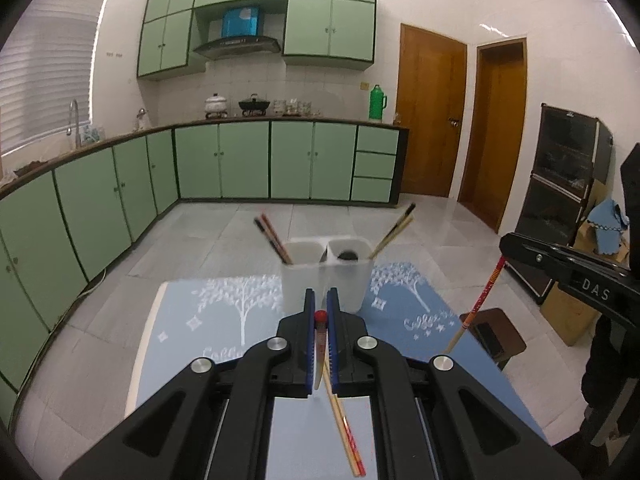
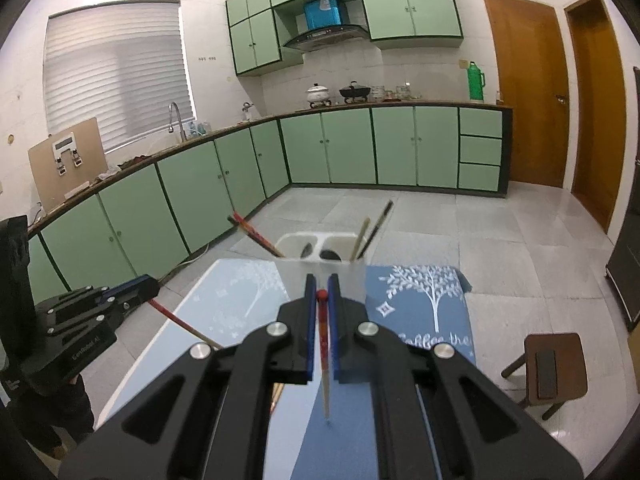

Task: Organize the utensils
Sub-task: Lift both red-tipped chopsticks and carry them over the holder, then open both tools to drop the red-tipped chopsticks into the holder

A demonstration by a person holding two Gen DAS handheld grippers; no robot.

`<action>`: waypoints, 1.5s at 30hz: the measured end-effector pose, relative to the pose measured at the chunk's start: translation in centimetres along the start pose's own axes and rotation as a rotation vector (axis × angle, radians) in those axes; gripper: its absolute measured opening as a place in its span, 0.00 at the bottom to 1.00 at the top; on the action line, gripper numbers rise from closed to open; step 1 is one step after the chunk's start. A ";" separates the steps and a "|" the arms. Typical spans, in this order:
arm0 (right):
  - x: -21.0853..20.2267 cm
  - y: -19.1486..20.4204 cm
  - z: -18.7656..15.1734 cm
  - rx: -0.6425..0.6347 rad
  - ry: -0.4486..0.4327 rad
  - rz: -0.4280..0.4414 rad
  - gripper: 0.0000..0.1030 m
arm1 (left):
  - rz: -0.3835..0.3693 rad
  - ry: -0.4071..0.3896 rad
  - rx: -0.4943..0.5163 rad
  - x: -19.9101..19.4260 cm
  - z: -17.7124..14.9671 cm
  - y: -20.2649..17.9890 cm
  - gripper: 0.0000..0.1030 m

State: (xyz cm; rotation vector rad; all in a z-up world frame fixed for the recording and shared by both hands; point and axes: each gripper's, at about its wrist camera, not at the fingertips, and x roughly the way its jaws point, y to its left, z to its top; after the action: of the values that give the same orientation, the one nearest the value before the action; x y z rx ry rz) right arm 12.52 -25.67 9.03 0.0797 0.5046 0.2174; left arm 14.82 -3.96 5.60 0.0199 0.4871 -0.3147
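**Both grippers carrying chopsticks toward the holder**

The holder, a white two-compartment tub, stands at the far edge of the desk on its blue tree-print cloth. Its left compartment has dark red chopsticks leaning left; its right compartment has pale chopsticks leaning right, plus a dark rounded utensil head I cannot identify.

Left gripper: jaws together, clamped on a red-tipped chopstick. In its own view there appear to be two sticks crossing below the jaws; I cannot tell whether both are pinched.

Right gripper: jaws together, clamped on one red-and-pale chopstick, hanging nearly straight down, tip above the cloth.

Both grippers sit above the desk, short of the holder, which is centred ahead of each.

Judgement for the insertion step: the red sticks likely belong with the red ones on the left. Carry each stick high enough that its lower tip clears the rim, centre it over that compartment, then lower before releasing. Insert one at a time; a leaning stick or light tub could be knocked.
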 end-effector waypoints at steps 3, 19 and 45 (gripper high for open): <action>0.0 -0.1 2.3 -0.002 -0.032 0.019 0.05 | -0.013 -0.035 0.001 -0.2 1.7 0.0 0.05; 5.2 -2.3 16.2 -0.033 -0.217 -0.012 0.05 | -0.013 -0.176 0.039 4.1 12.8 0.2 0.05; 10.1 -4.2 9.7 -0.064 -0.187 -0.135 0.60 | -0.003 -0.088 -0.047 8.7 7.6 3.3 0.59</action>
State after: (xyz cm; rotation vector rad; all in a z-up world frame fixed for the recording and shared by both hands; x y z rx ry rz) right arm 26.63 -27.68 12.17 0.0027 0.3154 0.0925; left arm 26.58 -4.03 8.08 -0.0400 0.4068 -0.3059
